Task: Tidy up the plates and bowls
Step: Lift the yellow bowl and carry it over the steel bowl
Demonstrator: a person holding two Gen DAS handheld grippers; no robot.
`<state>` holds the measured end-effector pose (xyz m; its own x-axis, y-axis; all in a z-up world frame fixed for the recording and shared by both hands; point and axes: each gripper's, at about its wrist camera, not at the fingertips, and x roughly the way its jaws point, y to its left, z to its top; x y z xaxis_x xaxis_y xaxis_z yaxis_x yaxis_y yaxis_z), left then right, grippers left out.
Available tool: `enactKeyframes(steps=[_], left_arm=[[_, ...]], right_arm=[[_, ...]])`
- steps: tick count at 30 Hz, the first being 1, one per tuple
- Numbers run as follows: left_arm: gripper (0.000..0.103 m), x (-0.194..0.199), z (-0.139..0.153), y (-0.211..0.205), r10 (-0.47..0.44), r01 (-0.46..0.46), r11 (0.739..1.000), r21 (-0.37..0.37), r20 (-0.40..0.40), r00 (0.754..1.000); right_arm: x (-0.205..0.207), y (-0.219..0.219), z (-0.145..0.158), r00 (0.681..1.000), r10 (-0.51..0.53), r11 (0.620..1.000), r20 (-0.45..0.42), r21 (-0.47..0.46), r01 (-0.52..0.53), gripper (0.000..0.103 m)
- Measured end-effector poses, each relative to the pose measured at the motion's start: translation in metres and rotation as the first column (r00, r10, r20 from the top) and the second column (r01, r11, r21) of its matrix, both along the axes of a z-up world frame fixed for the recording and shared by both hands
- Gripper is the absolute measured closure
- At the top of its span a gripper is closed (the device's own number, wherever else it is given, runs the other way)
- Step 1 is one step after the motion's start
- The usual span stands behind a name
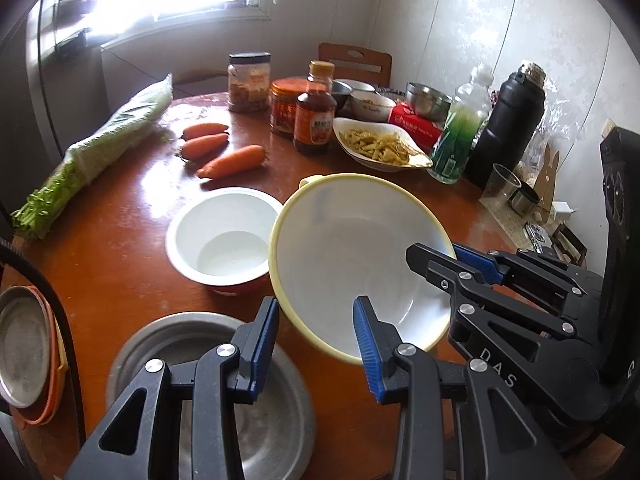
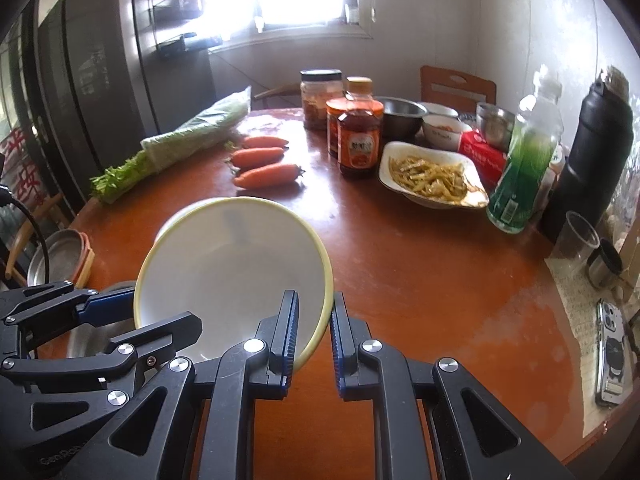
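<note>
A white bowl with a pale yellow rim (image 1: 360, 264) (image 2: 236, 276) is held tilted above the brown table. My right gripper (image 2: 316, 336) (image 1: 454, 254) is shut on its rim. My left gripper (image 1: 316, 340) is open, its jaws either side of the bowl's near rim without closing; its fingers (image 2: 104, 306) show at the left of the right wrist view. A white bowl with a red outside (image 1: 224, 236) stands on the table just left of the held bowl. A metal plate (image 1: 208, 392) lies under my left gripper. A metal dish in orange plates (image 1: 28, 344) (image 2: 60, 256) sits at the left edge.
Three carrots (image 1: 224, 152), bagged celery (image 1: 100, 148), sauce jars and a bottle (image 1: 316, 120), a dish of noodles (image 1: 380, 144), steel bowls (image 1: 428, 100), a green drink bottle (image 1: 460, 136) and a black flask (image 1: 508, 120) crowd the table's far side. A phone (image 2: 612, 356) lies at right.
</note>
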<state>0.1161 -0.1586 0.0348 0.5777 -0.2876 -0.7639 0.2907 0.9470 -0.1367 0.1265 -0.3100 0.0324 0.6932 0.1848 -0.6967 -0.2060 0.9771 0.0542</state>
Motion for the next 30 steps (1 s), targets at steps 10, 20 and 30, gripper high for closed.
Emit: enactKeyframes(steps=[10, 20, 30], left_arm=[[0.064, -0.02, 0.02, 0.031, 0.034, -0.034, 0.999, -0.004, 0.063, 0.997], [0.064, -0.032, 0.029, 0.071, 0.076, -0.075, 0.997, -0.015, 0.089, 0.993], [0.064, -0.042, 0.025, 0.104, 0.107, -0.106, 0.994, -0.017, 0.089, 0.99]], right_arm=[[-0.013, 0.032, 0.02, 0.998, 0.037, 0.999, 0.046, -0.002, -0.037, 0.087], [-0.02, 0.072, 0.03, 0.994, 0.09, 0.996, 0.067, -0.02, -0.089, 0.087], [-0.023, 0.104, 0.027, 0.989, 0.136, 0.99, 0.061, -0.033, -0.135, 0.087]])
